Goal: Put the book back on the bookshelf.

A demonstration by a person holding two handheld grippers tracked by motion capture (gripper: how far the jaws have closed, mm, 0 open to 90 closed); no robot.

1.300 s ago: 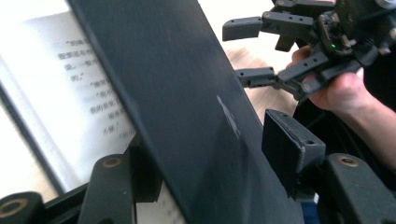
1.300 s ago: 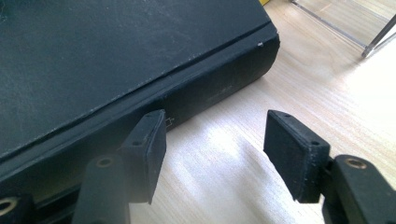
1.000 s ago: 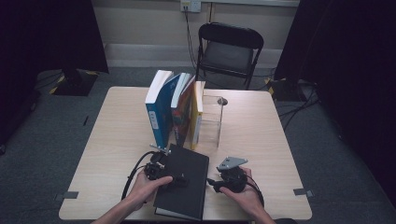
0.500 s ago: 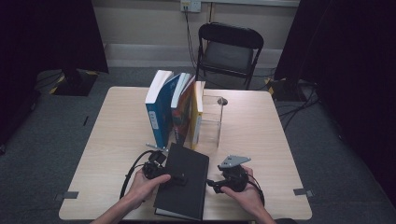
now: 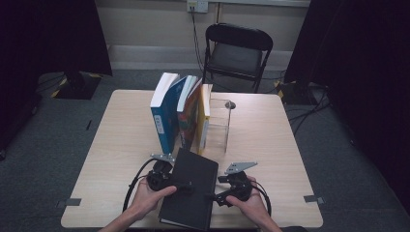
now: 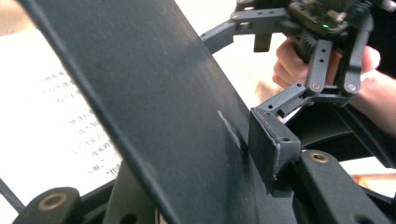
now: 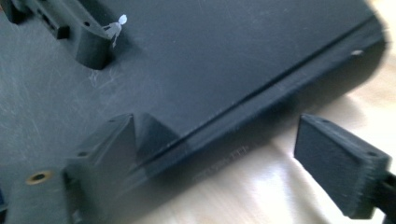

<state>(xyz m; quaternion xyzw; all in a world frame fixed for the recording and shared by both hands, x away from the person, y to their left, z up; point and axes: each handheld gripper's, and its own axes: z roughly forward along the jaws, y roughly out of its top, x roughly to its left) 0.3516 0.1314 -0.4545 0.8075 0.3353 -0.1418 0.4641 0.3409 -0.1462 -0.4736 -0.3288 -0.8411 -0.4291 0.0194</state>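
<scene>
Dark curtains and a grey carpet frame a pale wooden table point(image 5: 121, 145), with a black folding chair point(image 5: 237, 53) beyond its far edge. At the table's middle a row of upright books point(image 5: 181, 113) leans against a clear acrylic bookend point(image 5: 217, 125), just beyond the far end of a black book point(image 5: 191, 188). That book lies by the near edge, between the two hands, its long axis running from the near edge toward the row and tilted slightly rightward. Its cover is matte, dark and faintly scuffed, a flat rectangle with a grooved hinge line along the spine side. The left gripper point(image 5: 186, 185) clamps the cover: in the left gripper view the cover is lifted, printed white pages point(image 6: 51, 126) showing beneath, one pad point(image 6: 273, 144) pressed on its outer face. The right gripper point(image 5: 214, 197) sits at the book's right edge; its jaws have just been opening, one pad point(image 7: 343, 165) clear over bare wood, the other on the cover, so it grips nothing.
</scene>
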